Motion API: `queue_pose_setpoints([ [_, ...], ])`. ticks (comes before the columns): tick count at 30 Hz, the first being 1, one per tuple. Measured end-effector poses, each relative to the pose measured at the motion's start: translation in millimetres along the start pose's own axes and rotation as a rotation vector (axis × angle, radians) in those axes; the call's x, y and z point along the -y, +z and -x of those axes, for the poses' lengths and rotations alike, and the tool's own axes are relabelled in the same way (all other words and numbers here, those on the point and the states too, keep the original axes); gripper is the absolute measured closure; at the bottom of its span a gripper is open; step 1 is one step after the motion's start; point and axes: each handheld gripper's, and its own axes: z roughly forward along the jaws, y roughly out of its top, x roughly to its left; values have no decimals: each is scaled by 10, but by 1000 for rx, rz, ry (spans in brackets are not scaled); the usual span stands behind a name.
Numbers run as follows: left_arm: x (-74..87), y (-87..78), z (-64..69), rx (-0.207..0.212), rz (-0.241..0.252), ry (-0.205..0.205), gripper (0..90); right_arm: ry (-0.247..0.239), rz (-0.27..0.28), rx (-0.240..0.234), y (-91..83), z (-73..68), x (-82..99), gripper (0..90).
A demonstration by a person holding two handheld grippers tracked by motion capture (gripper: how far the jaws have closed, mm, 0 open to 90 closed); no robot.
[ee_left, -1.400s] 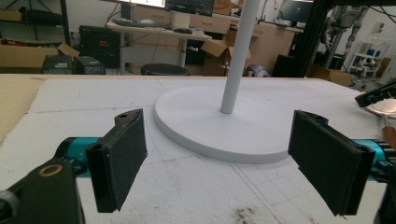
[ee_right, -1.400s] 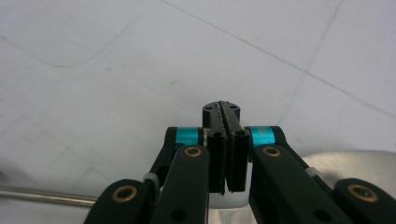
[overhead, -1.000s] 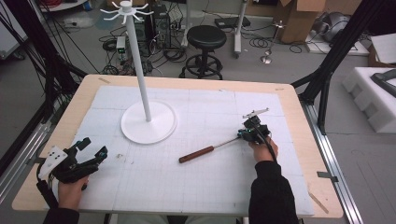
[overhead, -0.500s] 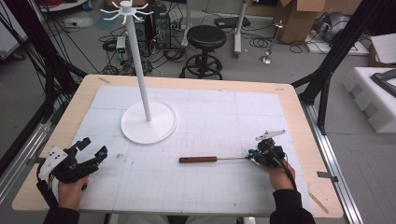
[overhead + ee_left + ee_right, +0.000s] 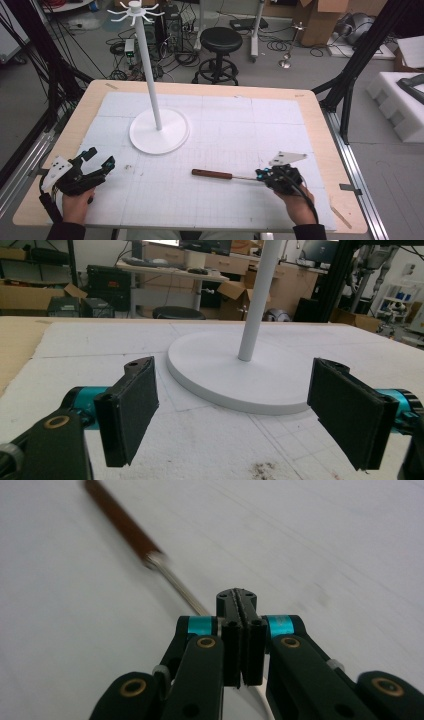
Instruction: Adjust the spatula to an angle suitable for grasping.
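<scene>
Cluttered workshop floor with cables, a black stool (image 5: 221, 40) and cardboard boxes lies beyond a wooden table (image 5: 320, 125) covered by a white gridded mat (image 5: 235, 130). On the mat's far left stands a tall white hanging stand (image 5: 159, 131), a thin pole on a round flat base with short hooks at its top. All of its hooks are bare.

At the near right, a person's hand holds the right gripper (image 5: 261, 174). Its jaws are pressed tightly together, clamped on the thin metal shaft of a long tool (image 5: 212, 174) with a brown wooden handle. The tool lies low over the mat, handle pointing left toward the middle of the table, near the person's side and well apart from the stand. In the right gripper view the right gripper (image 5: 242, 602) shows its two black pads meeting with no gap, and the shaft runs from between them out to the blurred brown handle. Which kind of tool head it has cannot be told, since the jaws cover it.

At the near left, the left gripper (image 5: 99, 161) rests in the other hand, jaws spread wide with nothing between them, facing the stand's base.

Judging by the layout, the tool looks meant for the stand: it is gripped, but carrying and hanging are not yet done.
</scene>
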Motion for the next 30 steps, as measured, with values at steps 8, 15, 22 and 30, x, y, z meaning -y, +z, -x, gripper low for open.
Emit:
queue_pose_setpoints([
  [8,0,-3,2,4,1,2,205,-187,8,-134,578,-594,-455,895],
  [15,0,-1,-1,5,1,3,205,-260,-55,-167,980,-843,-651,894],
  [22,-1,-1,-2,4,0,-2,206,-209,-106,3,1119,-639,-669,894],
  [30,-2,-2,-2,4,-1,-1,206,-124,-108,112,1135,-330,-692,892],
])
